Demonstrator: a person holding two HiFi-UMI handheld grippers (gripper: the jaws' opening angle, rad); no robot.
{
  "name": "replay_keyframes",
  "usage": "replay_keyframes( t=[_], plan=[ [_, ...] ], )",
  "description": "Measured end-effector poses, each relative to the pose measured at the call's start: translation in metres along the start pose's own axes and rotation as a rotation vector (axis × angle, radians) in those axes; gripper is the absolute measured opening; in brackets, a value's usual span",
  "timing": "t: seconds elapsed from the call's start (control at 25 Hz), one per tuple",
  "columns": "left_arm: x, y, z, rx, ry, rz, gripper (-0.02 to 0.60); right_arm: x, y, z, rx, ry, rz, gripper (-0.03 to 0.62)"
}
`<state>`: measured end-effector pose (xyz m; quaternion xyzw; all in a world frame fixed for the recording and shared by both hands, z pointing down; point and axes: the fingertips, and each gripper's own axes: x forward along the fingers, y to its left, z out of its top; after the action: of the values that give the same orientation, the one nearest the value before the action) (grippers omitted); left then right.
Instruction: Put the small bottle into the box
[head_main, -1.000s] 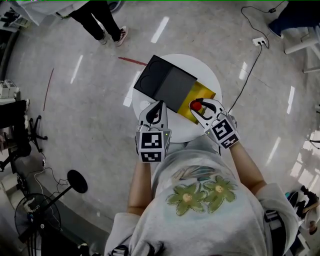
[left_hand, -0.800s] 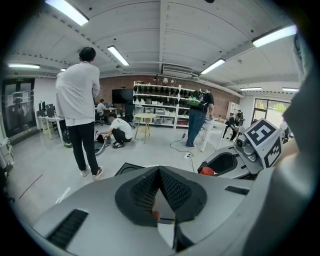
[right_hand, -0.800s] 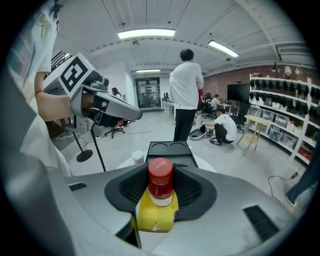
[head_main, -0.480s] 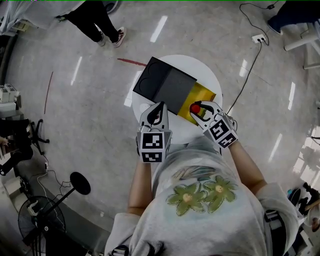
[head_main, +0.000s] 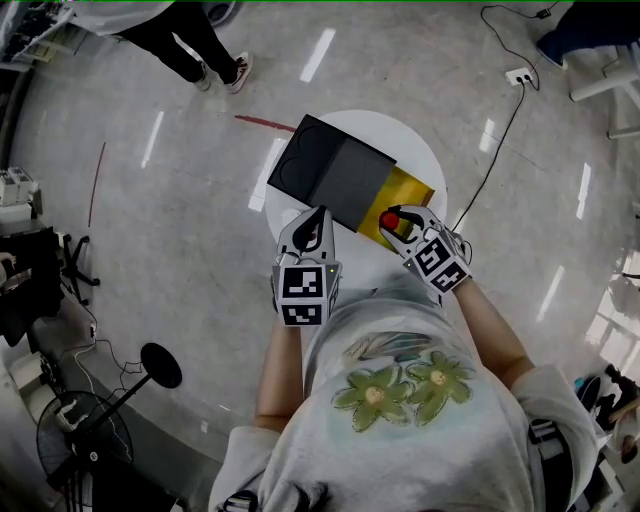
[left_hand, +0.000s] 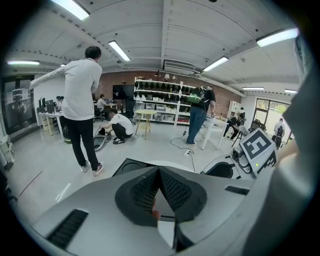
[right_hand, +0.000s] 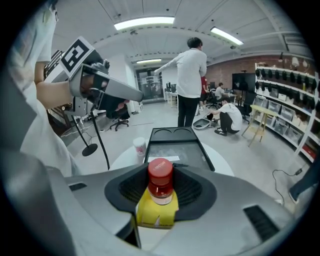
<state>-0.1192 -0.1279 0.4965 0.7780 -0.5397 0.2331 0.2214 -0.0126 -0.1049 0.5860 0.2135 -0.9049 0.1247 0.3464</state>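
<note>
A small bottle (head_main: 389, 219) with a red cap sits between the jaws of my right gripper (head_main: 397, 221), which is shut on it. In the right gripper view the bottle (right_hand: 161, 181) stands upright in the gripper (right_hand: 161, 192), with yellow showing under the cap. It hangs at the near right end of the open black box (head_main: 335, 170), over the yellow part (head_main: 408, 189). That box (right_hand: 177, 145) lies straight ahead. My left gripper (head_main: 318, 222) hovers over the table's near left, jaw tips together (left_hand: 159, 172).
The box lies on a round white table (head_main: 425, 150). A small white bottle (right_hand: 140, 147) stands left of the box. A person (head_main: 200, 40) stands beyond the table. A cable and socket strip (head_main: 517, 80) lie at the far right, and a round-based stand (head_main: 155, 365) at the near left.
My right gripper and the bottle have drifted slightly left and nearer. The left gripper has not moved.
</note>
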Motion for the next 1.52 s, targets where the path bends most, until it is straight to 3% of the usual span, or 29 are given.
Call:
replay_keyframes(
  t=[0.52,1.52],
  plan=[
    [0.008,0.014,-0.002,-0.012,0.011,0.011,0.003,0.023,-0.001,-0.017,-0.047,0.070,0.018,0.154],
    [0.014,0.015,-0.007,-0.008,0.036,0.007,0.003,0.043,-0.007,-0.058,-0.043,0.167,0.021,0.153]
  ],
)
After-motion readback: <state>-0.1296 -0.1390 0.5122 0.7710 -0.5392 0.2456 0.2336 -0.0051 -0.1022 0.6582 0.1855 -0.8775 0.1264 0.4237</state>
